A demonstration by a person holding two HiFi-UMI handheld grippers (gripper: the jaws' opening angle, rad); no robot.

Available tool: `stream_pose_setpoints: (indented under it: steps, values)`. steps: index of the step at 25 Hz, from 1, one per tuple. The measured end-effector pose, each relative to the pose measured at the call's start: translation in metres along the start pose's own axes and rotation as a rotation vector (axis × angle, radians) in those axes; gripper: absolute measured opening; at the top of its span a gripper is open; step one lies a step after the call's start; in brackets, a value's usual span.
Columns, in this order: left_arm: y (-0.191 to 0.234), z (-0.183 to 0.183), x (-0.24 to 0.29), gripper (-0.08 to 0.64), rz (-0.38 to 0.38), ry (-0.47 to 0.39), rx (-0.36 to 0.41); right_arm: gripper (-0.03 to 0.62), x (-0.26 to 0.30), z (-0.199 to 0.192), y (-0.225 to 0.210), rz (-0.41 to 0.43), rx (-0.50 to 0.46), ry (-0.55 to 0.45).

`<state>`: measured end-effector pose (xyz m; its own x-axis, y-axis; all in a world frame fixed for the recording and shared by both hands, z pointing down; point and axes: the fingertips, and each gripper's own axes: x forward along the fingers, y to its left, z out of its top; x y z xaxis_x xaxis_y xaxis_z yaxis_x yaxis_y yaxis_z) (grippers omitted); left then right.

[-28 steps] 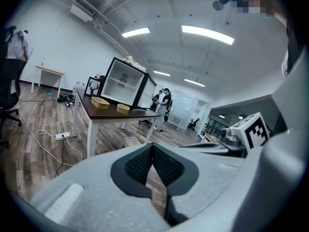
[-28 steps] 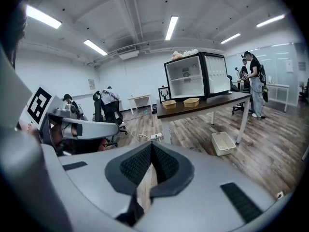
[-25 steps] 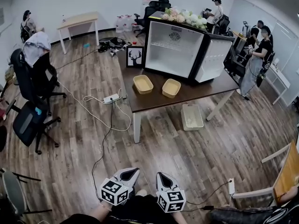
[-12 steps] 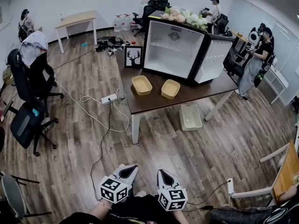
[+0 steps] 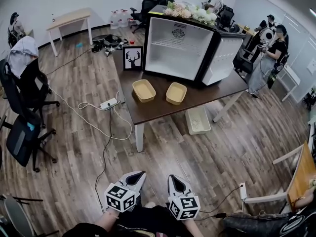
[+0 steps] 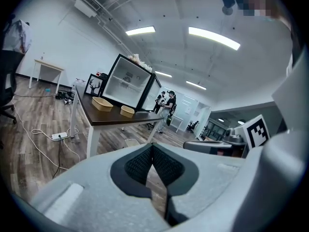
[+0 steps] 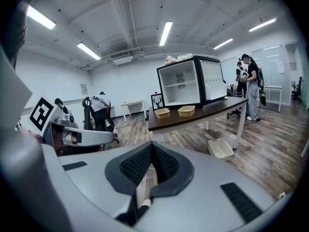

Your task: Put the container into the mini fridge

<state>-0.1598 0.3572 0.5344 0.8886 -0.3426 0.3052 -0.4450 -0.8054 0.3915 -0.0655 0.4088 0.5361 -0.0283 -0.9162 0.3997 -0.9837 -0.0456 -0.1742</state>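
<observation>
Wood-plank floor, open office. One dark table (image 5: 197,100) stood mid-room, well ahead of the person across bare floor.

Table top, left to right: one framed deer picture (image 5: 132,58) at the far left corner; then two tan containers side by side on the near half, the left container (image 5: 144,90) and the right container (image 5: 176,93), apart from each other; behind them one mini fridge (image 5: 180,48), door (image 5: 222,58) swung wide to the right, white cavity facing the containers. One white basket (image 5: 198,120) sat on the floor under the table's right half.

Both containers were still outside the fridge, just in front of its mouth. Which of the two was meant, I could not tell.

Low at the person's front: left gripper (image 5: 139,174), fingers pressed together on nothing; right gripper (image 5: 174,178), fingers likewise pressed together and empty.

Key relation: the containers lay straight ahead of both grippers and well apart from them. The left container lined up nearer the left gripper, the right container with the right gripper; neither hand was clearly closer. Judged: approach first, then the fingers must spread.
</observation>
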Motion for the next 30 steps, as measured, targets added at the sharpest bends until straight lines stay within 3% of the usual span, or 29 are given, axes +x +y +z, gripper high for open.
stream_pose_setpoints:
  steps: [16, 30]
  values:
    - [0.098, 0.078, 0.048, 0.008, 0.004, -0.045, 0.031, 0.008, 0.108, 0.07, -0.01, -0.018, -0.045, -0.057]
    - [0.18, 0.118, 0.067, 0.009, -0.035, -0.007, 0.073, 0.008, 0.189, 0.105, -0.014, -0.153, -0.047, -0.066]
